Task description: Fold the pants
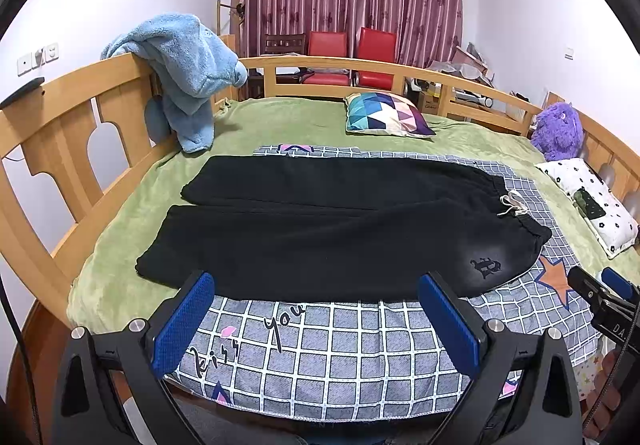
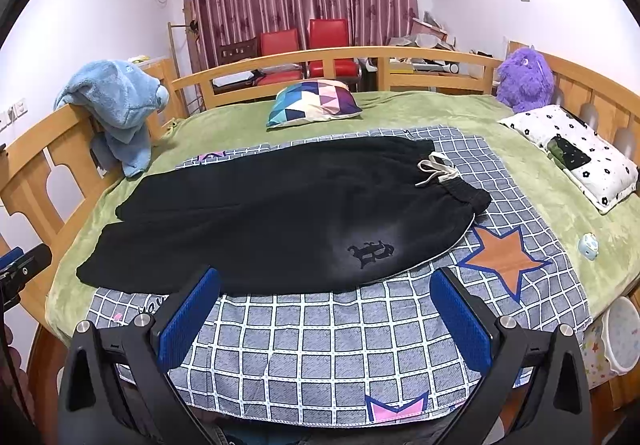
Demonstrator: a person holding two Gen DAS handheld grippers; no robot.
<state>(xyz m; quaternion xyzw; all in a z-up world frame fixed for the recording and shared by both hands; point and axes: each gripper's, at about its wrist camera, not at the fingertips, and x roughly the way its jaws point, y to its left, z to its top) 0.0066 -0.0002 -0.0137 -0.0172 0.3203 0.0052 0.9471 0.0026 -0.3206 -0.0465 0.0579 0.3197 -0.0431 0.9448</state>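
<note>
The black fleece pants (image 1: 320,229) lie flat and unfolded across a grey checked cloth mat (image 1: 340,357) on the green plush bedspread (image 1: 280,117), legs to my left, waistband with its white drawstring (image 2: 436,169) to my right. My left gripper (image 1: 316,285) hangs above the mat's near edge, blue pads spread wide, holding nothing. My right gripper (image 2: 326,281) is likewise wide apart and empty, near the embroidered emblem (image 2: 370,251). A triangle-patterned cushion (image 2: 314,103) rests beyond the pants.
</note>
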